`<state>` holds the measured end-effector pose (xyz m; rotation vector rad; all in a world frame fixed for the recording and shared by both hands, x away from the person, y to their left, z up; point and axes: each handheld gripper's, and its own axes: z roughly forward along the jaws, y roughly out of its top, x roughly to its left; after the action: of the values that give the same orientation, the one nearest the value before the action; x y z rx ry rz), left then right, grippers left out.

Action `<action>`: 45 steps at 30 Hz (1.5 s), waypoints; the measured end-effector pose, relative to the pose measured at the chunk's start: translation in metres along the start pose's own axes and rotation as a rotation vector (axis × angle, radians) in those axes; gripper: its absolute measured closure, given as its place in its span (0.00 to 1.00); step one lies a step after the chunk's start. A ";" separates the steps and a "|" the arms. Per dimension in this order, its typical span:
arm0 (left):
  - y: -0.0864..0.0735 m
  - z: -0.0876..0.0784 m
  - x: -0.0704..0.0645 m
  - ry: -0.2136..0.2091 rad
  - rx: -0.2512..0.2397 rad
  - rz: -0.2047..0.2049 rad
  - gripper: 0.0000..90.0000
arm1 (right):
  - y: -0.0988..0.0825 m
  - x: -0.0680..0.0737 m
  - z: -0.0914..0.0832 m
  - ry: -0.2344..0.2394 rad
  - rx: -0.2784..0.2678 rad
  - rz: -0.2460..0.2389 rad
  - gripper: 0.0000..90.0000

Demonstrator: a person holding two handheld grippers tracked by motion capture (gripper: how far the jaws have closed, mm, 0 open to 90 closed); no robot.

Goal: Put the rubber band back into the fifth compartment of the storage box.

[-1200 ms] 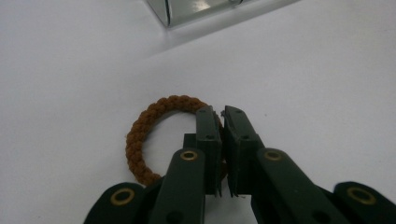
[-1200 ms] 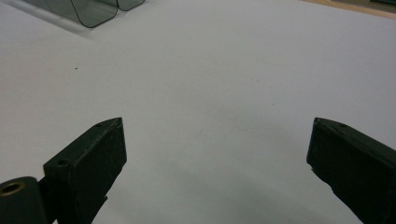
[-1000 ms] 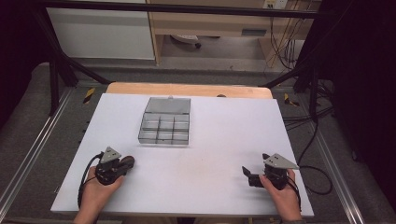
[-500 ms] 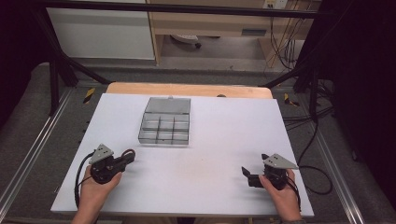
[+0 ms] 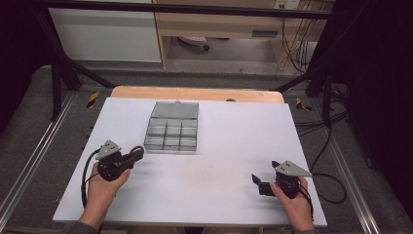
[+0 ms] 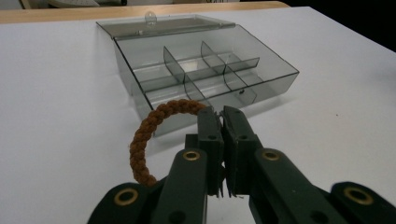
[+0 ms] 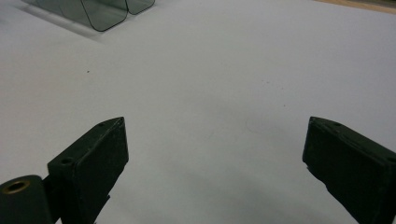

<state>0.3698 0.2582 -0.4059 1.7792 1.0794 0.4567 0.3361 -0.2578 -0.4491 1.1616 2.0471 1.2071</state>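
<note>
Left hand-held gripper (image 6: 223, 116) has its jaws pinched on a brown braided ring (image 6: 149, 133), aimed at the open compartment box (image 5: 171, 131) near the table's (image 5: 234, 146) far edge, probably so the ring can drop into a cell. Right hand-held gripper (image 5: 259, 184) sits wide and empty by the near right corner, out of the way.

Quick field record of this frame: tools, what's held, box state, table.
left tool: shut on a brown braided ring, pointing at the box
right tool: open, holding nothing, low over bare table
box: clear compartment box, lid open and laid back; compartments look empty
ring position: outside the box, short of its near wall
table: white top, wooden edge at far side
</note>
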 end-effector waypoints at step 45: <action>0.085 0.058 -0.009 -0.009 -0.055 -0.020 0.96 | 0.004 0.011 0.000 0.017 -0.015 -0.015 0.06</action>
<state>0.4457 0.2075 -0.3569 1.7195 1.0677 0.4620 0.3322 -0.2471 -0.4451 1.1314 2.0517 1.2269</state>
